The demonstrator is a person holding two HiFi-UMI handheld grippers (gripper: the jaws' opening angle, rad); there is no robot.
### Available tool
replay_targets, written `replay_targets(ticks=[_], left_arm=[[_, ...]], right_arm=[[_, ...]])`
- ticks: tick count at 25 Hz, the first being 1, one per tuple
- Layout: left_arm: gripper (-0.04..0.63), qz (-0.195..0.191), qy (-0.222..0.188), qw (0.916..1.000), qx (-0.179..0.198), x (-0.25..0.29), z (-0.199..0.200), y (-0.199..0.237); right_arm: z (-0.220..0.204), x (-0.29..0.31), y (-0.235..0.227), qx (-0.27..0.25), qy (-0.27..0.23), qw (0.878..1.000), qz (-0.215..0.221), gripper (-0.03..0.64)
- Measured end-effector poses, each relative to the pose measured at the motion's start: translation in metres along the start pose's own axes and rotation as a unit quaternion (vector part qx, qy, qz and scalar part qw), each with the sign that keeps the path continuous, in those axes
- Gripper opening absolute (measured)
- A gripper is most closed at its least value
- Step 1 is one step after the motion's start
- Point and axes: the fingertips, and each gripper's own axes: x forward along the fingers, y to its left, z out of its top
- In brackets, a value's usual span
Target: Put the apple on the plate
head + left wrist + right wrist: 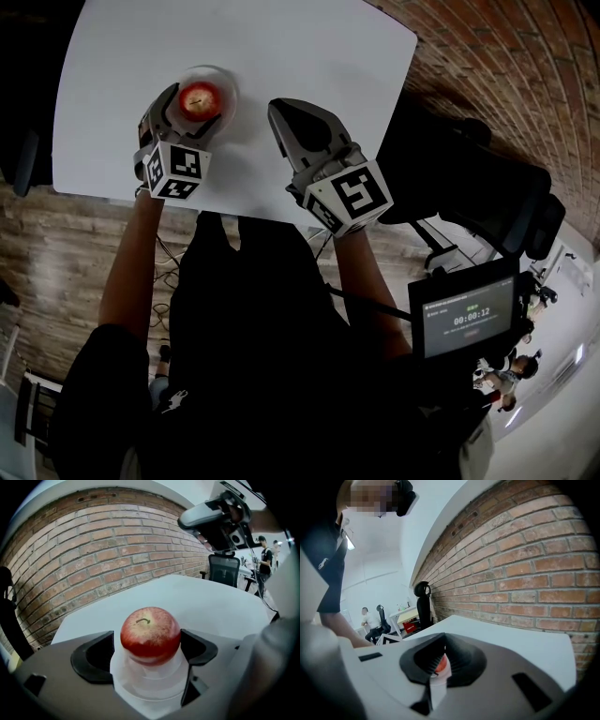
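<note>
A red apple [198, 98] sits on a small clear plate [228, 91] on the white table [309, 56]. My left gripper [194, 107] straddles it, open. In the left gripper view the apple [150, 634] rests on the plate [150, 688]; the left pad [93, 656] stands clear of it and the right pad [199, 648] is right beside it. My right gripper [281, 117] hovers to the right of the plate, shut and empty. Through its narrow jaw slit in the right gripper view [437, 665] a sliver of the apple [441, 663] shows.
The table's near edge lies just under both grippers. A brick wall [93, 550] runs behind the table, with a black office chair [225, 571] at its far corner. A small screen [469, 314] hangs at my right side.
</note>
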Motion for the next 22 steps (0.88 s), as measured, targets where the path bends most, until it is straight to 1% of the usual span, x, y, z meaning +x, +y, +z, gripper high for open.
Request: replay_targets(ticks=[9,13,17,22], left_arm=[[0.433,0.015,-0.010,0.9998,0.002,-0.030,0.004,0.005],[0.433,0.016,-0.016,0.9997,-0.004,-0.037,0.009,0.005],[0.429,0.013,-0.029,0.9994,-0.012,-0.060,0.009,0.008],[0.302,0.012,-0.045,0.9988,-0.012,-0.080,0.015,0.007]], right_arm=[[0.014,-0.009,0.018,-0.008,-0.022,1.000,-0.004,0.005],[0.019,-0.017,0.019,-0.012,-0.034,0.999,-0.008,0.005],[0.023,-0.023,0.034,-0.014,-0.045,0.999,-0.015,0.005],[0.030,-0.033,0.047,-0.017,-0.056,0.998,-0.021,0.004]])
